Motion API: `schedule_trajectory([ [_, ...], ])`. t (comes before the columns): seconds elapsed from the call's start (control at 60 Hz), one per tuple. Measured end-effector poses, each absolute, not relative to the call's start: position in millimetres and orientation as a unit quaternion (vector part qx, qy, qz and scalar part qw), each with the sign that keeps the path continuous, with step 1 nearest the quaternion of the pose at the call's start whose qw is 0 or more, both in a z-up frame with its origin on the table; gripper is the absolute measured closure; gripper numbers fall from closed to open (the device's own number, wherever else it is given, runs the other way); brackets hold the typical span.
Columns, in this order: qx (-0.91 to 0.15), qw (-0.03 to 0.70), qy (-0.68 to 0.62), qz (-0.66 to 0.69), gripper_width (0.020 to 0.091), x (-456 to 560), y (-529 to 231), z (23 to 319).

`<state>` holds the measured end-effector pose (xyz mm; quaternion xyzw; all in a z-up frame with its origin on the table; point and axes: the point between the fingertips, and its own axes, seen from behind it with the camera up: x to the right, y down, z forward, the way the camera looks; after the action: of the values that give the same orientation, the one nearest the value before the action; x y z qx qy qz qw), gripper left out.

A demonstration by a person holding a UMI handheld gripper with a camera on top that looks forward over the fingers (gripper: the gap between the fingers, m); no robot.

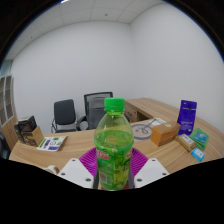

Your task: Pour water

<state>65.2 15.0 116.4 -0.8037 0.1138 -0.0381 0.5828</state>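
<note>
The hand-held gripper (113, 172) is clamping a green bottle (114, 145) between both fingers, holding it upright above the desk (70, 150), cap on top; no cup is showing ahead.

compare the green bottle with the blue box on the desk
The green bottle is a translucent, rounded plastic bottle with a screw cap; the blue box is opaque, flat-sided cardboard. The bottle stands between the fingers of the gripper, pressed by both purple pads; the box stands free on the wooden desk, well beyond them. The bottle looks far larger, being much closer. Both stand upright.
</note>
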Motion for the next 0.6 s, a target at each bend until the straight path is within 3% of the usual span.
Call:
schedule_trajectory([
  [0.15, -0.814, 0.573, 0.089, -0.039, 0.0680, 63, 16, 73],
  [0.333, -0.797, 0.598, 0.073, -0.049, 0.0634, 60, 11, 76],
  [0.467, -0.806, 0.584, 0.088, -0.032, 0.0553, 57, 4, 75],
  [0.6, -0.810, 0.578, 0.096, -0.022, 0.0338, 55, -9, 88],
])
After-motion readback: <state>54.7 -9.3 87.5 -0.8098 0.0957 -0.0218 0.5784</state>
